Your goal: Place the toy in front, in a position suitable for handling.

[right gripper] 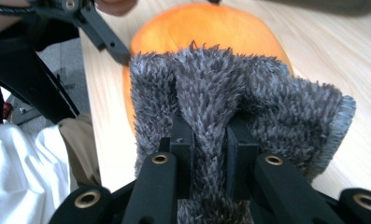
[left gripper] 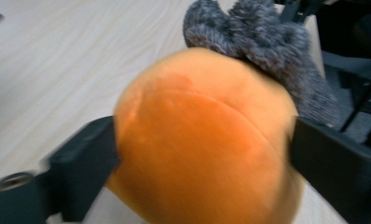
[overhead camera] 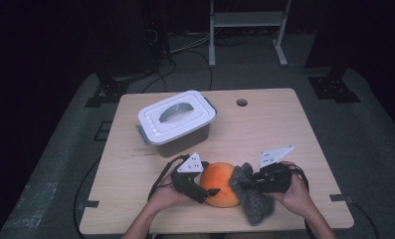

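High view: left gripper (overhead camera: 211,191) clamps orange ball (overhead camera: 220,182), right gripper (overhead camera: 236,184) pinches grey cloth (overhead camera: 253,197) near table (overhead camera: 284,129) front edge.

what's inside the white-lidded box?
Can't tell. The white lid with its grey handle sits closed on the box and covers the contents; the grey walls show nothing through them. It stands apart from the orange plush ball.

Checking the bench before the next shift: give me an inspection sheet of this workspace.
Surface: wooden table, round hole near far edge.
Job's things: orange plush ball; grey fuzzy cloth draped against it.
Clutter: lidded white storage box.
Grippers: left gripper clamps the ball; right gripper pinches a cloth fold.
Cables: black cable trails from the left gripper; more on the floor.
Surroundings: dark room, white stand legs behind.
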Available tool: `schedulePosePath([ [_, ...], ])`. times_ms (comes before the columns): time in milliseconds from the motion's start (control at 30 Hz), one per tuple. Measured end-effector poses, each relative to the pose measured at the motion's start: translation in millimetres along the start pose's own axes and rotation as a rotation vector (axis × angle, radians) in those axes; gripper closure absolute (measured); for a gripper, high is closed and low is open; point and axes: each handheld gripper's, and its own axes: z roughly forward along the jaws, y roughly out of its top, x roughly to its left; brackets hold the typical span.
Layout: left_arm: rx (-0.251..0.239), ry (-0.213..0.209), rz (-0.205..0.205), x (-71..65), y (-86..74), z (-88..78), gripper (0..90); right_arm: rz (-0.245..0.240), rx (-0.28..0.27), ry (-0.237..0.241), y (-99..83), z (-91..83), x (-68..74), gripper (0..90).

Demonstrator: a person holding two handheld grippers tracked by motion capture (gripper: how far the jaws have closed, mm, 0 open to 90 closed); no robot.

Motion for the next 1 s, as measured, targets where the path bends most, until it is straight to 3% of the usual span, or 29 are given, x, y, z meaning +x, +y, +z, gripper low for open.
schedulePosePath([
  [100, 0.008, 0.014, 0.017, -4.0, 3.9, -1.3, 21.4, 0.0, 0.001, -0.013, 1.1, -6.4, -0.4, 75.6],
  [267, -0.013, 0.02, 0.036, -11.9, 11.7, 2.9, 22.6, -0.047, -0.084, -0.016, 19.3, -18.5, 16.1, 75.6],
  [333, -0.016, 0.022, 0.049, -14.9, 14.3, 3.6, 20.9, -0.073, -0.078, -0.025, 24.7, -13.9, 21.8, 75.5],
  [400, -0.015, 0.025, 0.069, -16.7, 14.8, 3.3, 18.0, -0.087, -0.034, -0.042, 24.2, -5.6, 22.2, 75.6],
  [500, -0.003, 0.029, 0.075, -15.2, 13.8, 2.8, 9.0, -0.064, -0.021, -0.009, 16.7, 0.2, 15.2, 75.8],
  [633, -0.014, 0.013, 0.044, -7.5, 10.3, -1.8, 7.5, -0.03, -0.032, -0.017, 7.6, -7.6, 6.0, 75.9],
  [667, -0.016, 0.005, 0.037, -5.9, 9.5, -2.3, 8.1, -0.016, -0.034, -0.016, 5.1, -9.4, 3.6, 75.9],
  [733, -0.04, -0.026, 0.032, -6.0, 8.0, -2.6, 21.0, 0.003, -0.027, -0.018, 1.6, -12.5, -1.1, 75.8],
  [800, -0.041, -0.02, 0.049, -9.4, 9.5, -0.7, 25.1, 0.002, -0.009, -0.038, 0.5, -15.6, -3.7, 75.8],
  [933, -0.044, -0.026, 0.057, -13.7, 13.1, 1.7, 26.3, -0.03, -0.008, -0.071, 6.7, -25.3, 3.6, 75.9],
  [1000, -0.052, -0.028, 0.064, -16.9, 14.7, 3.0, 26.3, -0.052, -0.05, -0.046, 12.6, -29.1, 9.9, 76.1],
])
